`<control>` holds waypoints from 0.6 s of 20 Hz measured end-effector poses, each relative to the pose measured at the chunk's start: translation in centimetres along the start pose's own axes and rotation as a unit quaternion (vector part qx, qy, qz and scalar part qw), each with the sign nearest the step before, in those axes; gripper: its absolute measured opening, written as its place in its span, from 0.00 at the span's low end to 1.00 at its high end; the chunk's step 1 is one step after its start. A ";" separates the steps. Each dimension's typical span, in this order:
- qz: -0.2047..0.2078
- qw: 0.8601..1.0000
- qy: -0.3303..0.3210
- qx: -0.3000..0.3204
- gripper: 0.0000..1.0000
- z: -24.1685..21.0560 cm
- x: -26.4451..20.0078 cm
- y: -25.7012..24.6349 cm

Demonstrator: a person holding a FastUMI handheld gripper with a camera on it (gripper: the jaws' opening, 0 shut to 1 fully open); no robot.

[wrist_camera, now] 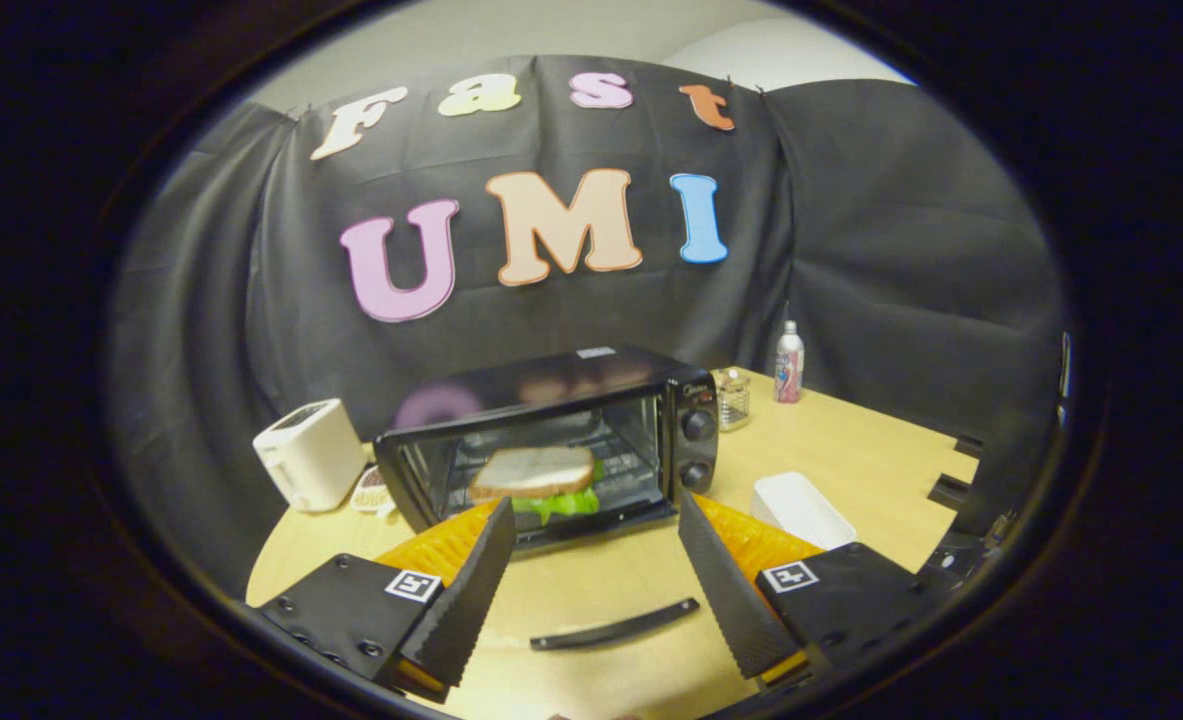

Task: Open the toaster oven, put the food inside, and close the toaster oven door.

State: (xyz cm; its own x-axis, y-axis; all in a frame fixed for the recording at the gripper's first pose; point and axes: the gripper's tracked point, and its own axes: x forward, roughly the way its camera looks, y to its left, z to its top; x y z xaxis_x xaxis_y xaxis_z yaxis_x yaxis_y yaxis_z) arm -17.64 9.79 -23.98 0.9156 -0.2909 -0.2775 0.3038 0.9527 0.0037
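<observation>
The black toaster oven (pixel 551 395) stands on the wooden table (pixel 851 450), just beyond my fingers. Its glass door hangs down flat toward me, and the door's black handle (pixel 613 625) lies low between my fingers. A sandwich (pixel 533 473) of white bread with green lettuce rests on the rack at the oven's mouth. My gripper (pixel 593 505) is open, its fingers spread to either side of the lowered door, with nothing held between them and a gap to the sandwich.
A white pop-up toaster (pixel 309 455) sits left of the oven with a small item (pixel 371 490) beside it. A white rectangular dish (pixel 801 508) lies right of the oven. A glass jar (pixel 733 397) and a small bottle (pixel 789 362) stand behind.
</observation>
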 end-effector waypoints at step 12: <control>0.023 0.994 0.107 -0.016 1.00 -10.9 -2.5 -1.4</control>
State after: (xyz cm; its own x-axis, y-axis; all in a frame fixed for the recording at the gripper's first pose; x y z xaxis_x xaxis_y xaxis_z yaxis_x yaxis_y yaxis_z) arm -23.23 10.11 -33.75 0.8506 -0.2240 -0.4757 0.2503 0.9681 -0.0082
